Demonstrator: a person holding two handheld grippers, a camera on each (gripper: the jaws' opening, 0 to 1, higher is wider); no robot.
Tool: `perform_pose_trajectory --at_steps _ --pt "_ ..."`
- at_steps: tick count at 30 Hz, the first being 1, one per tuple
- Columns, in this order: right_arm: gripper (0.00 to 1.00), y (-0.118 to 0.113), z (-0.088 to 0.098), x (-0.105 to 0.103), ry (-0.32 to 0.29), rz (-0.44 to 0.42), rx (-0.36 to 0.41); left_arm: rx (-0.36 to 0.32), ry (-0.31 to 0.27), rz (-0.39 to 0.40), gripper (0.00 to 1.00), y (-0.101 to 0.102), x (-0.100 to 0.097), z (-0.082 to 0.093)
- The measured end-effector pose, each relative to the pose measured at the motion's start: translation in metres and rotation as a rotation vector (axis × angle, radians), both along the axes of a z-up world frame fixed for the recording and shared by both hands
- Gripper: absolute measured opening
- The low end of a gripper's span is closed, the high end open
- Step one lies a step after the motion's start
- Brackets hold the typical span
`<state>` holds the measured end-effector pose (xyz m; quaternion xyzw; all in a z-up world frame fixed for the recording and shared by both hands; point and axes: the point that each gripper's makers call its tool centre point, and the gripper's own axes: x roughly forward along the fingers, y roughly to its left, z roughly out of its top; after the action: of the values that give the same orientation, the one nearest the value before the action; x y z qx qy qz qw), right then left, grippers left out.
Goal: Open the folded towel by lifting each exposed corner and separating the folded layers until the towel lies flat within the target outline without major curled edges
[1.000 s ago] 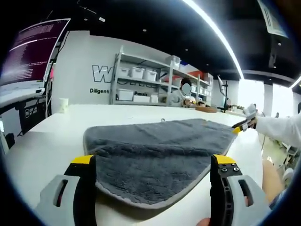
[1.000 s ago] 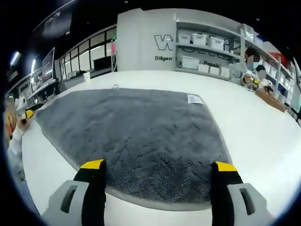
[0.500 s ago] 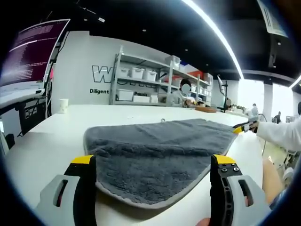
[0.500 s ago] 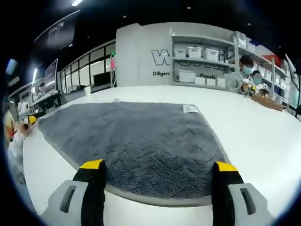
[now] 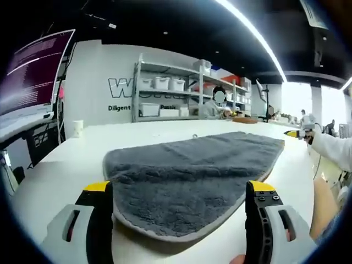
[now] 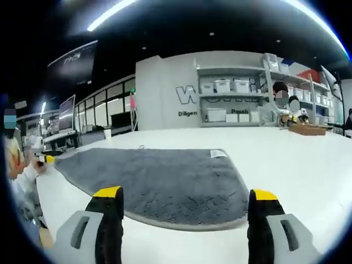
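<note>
On the white worktop (image 5: 66,165) before a shelved wall, the grey towel (image 5: 187,176) lay spread, soft, limp and light, best pinched at a piped corner. Both tongs (image 5: 179,190) (image 6: 184,195) stood open, empty; since a second ago both had apparently dropped lower, flattening the view.

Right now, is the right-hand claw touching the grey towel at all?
Apart. In the right gripper view the open right gripper hangs over the white table, and a strip of bare table lies between the fingertips and the towel edge.
</note>
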<state>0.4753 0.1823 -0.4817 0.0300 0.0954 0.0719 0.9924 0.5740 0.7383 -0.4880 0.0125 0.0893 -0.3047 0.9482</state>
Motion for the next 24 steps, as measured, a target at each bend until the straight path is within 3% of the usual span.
perform_pose_trajectory --at_steps 6,7,10,15,19,21,24 --pt "0.92 0.003 0.005 -0.012 -0.032 0.014 -0.001 0.029 0.007 -0.032 0.91 -0.008 -0.003 -0.003" --pt "0.92 0.008 0.007 -0.018 -0.058 0.027 0.001 0.107 0.028 -0.063 0.90 -0.017 -0.006 -0.012" --pt "0.92 0.011 0.008 -0.021 -0.064 0.040 -0.013 0.125 0.082 -0.088 0.83 -0.022 -0.008 -0.021" --pt "0.92 0.015 0.012 -0.021 -0.074 0.056 -0.009 0.075 0.120 -0.084 0.76 -0.019 -0.005 -0.023" --pt "0.91 0.018 0.018 -0.020 -0.084 0.065 -0.013 0.056 0.183 -0.025 0.73 -0.008 0.002 -0.031" --pt "0.91 0.020 0.022 -0.021 -0.090 0.068 -0.018 0.079 0.199 0.002 0.70 -0.004 0.002 -0.036" --pt "0.91 0.021 0.025 -0.023 -0.096 0.071 -0.023 0.163 0.180 0.037 0.63 0.002 0.003 -0.040"
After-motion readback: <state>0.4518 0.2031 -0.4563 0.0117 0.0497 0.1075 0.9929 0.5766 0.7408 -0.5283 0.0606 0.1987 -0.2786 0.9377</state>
